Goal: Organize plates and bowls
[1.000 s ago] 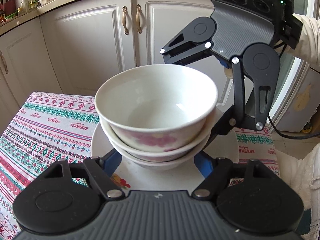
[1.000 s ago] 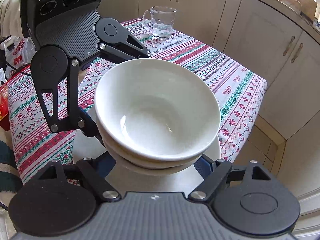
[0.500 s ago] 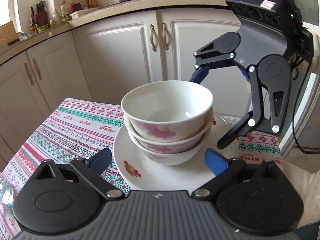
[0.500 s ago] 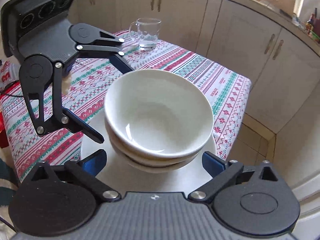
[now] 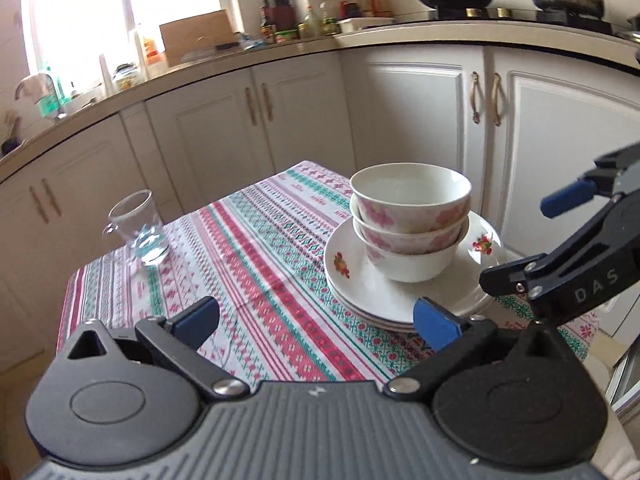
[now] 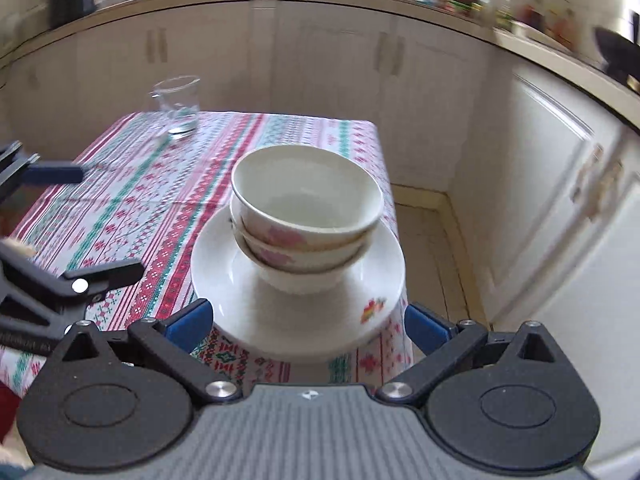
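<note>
Three white bowls with pink flowers (image 5: 410,220) (image 6: 306,220) stand nested on a stack of white plates (image 5: 360,284) (image 6: 240,292) near the table's corner. My left gripper (image 5: 316,320) is open and empty, pulled back from the plates' near left side. My right gripper (image 6: 308,322) is open and empty, just short of the plates' near rim. Each gripper shows in the other's view: the right one (image 5: 560,236) at the right, the left one (image 6: 60,216) at the left.
A patterned tablecloth (image 5: 248,264) covers the small table. A glass mug (image 5: 138,228) (image 6: 178,106) stands at its far corner. White kitchen cabinets (image 5: 420,120) surround the table, with the floor (image 6: 432,248) close past the plates' edge.
Both grippers have backed away from the bowl stack and opened wider. The bowls and plates stay on the table.
</note>
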